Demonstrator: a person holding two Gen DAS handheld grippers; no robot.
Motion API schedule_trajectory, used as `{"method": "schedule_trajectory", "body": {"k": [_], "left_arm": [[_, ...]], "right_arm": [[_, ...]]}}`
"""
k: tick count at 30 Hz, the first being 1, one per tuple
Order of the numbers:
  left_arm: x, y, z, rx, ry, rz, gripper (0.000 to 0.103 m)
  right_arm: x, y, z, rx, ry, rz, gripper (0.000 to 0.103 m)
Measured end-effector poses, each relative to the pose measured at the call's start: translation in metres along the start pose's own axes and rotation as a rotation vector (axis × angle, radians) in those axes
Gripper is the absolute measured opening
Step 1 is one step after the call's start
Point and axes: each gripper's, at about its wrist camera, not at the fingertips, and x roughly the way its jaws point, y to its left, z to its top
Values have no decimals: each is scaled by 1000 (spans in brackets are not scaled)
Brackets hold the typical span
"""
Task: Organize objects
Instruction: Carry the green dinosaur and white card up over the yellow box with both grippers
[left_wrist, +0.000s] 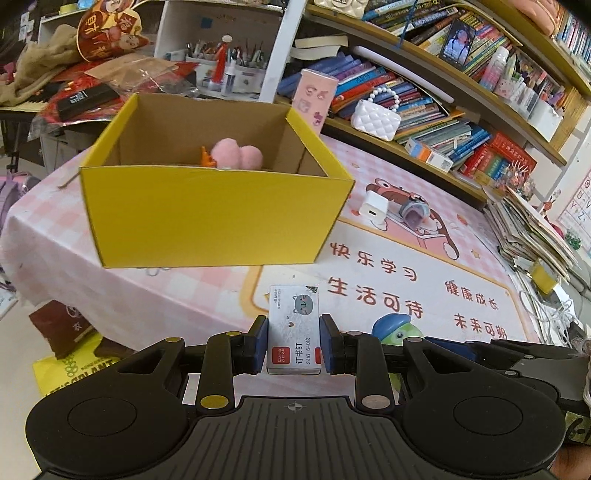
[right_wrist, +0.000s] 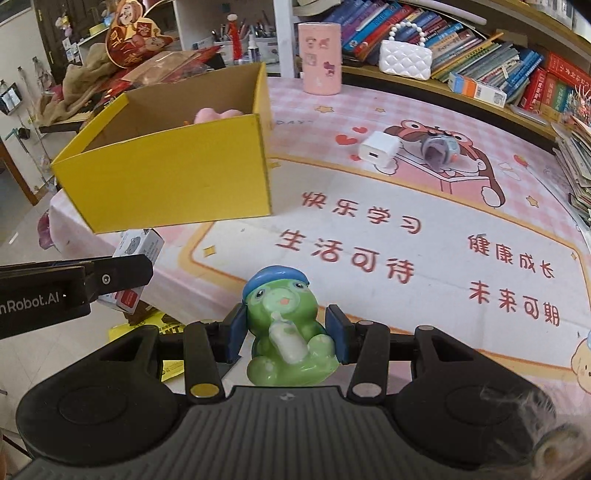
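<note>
Left wrist view, left hand-held gripper (left_wrist: 294, 341) clamping staple box (left_wrist: 293, 328), right hand-held gripper (right_wrist: 286, 332) clamping frog toy (right_wrist: 286, 325).

Yellow box (left_wrist: 207, 214) blocks ahead; open mat (right_wrist: 424, 236) stretches rightward toward the charger (right_wrist: 376, 151).

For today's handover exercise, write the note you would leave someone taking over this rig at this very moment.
Left gripper: shut on the staple box, short of the yellow box.
Right gripper: jaws around the green frog toy; contact unclear.
Done: a pink plush and something orange are in the yellow box.
Left: the staple box, frog toy, white charger and small purple gadget on the mat.
</note>
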Motion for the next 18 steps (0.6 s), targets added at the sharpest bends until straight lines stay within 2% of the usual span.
{"method": "schedule_trajectory", "body": {"k": [18], "left_arm": [[-47,41,-12,-18,-77,25,27]], "right_arm": [[-16,57,-10,-64,-41,31,44]]}}
